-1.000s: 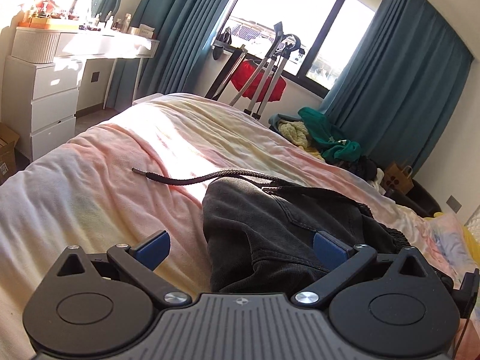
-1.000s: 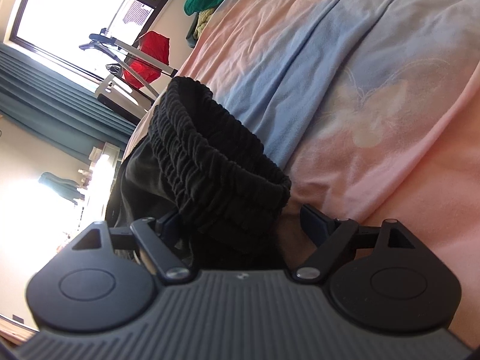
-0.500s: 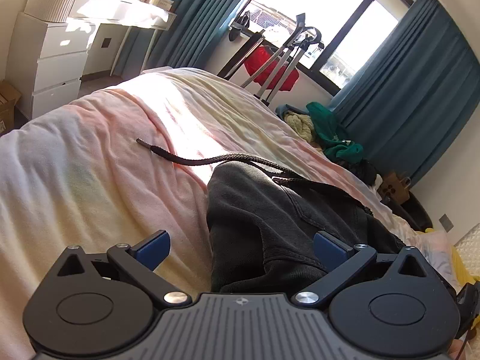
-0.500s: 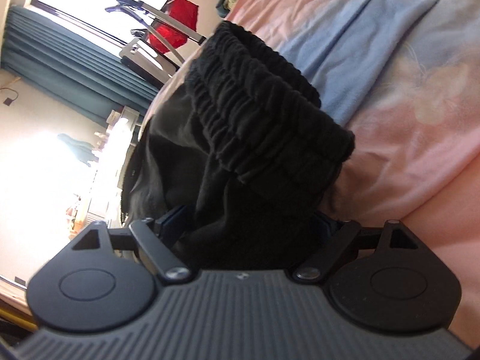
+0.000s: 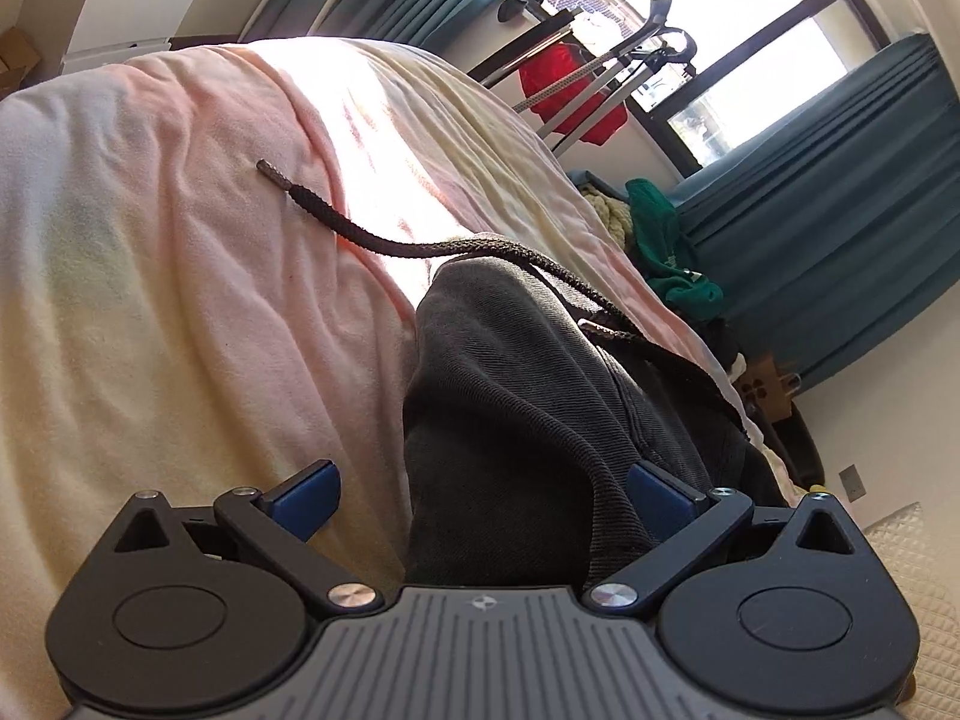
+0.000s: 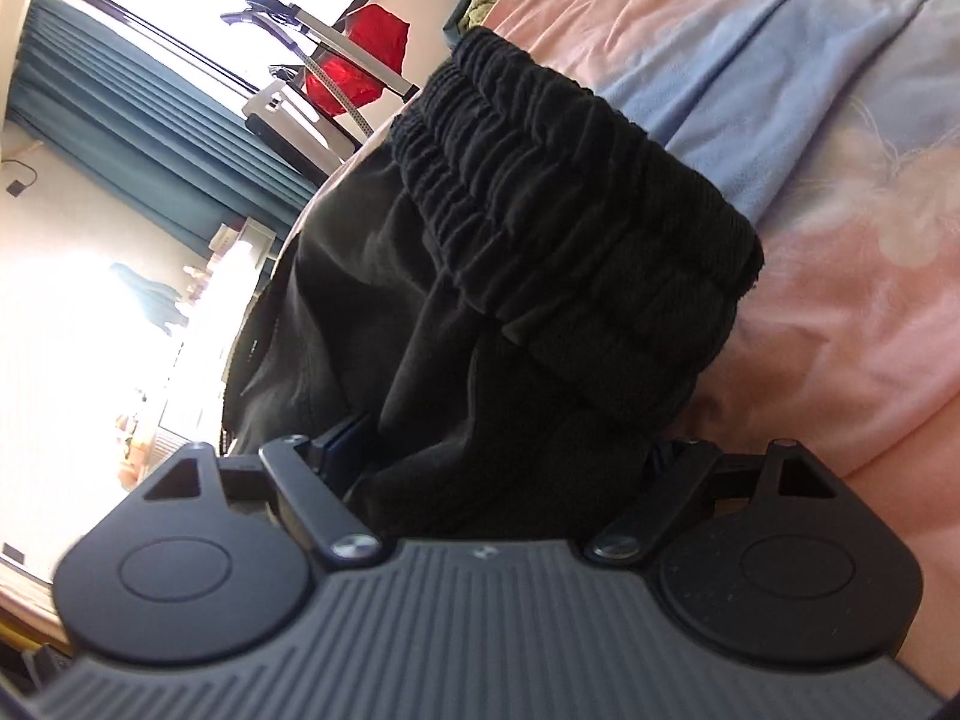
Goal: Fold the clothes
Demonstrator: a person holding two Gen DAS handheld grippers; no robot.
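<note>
Both jaws stand spread, dark cloth filling each gap.

My left gripper (image 5: 477, 495) has one fold of the black trousers (image 5: 528, 396) between its blue pads, which stand well apart, gripping nothing. My right gripper (image 6: 501, 456) has the bunched waistband (image 6: 570, 192) in its gap, its pads mostly hidden. I count one garment and two drawcord ends, one cord (image 5: 384, 240) trailing ahead on the bedspread (image 5: 180, 276). My worry: closing on the bunch could catch several layers, and the loose cord could drag or snag.
</note>
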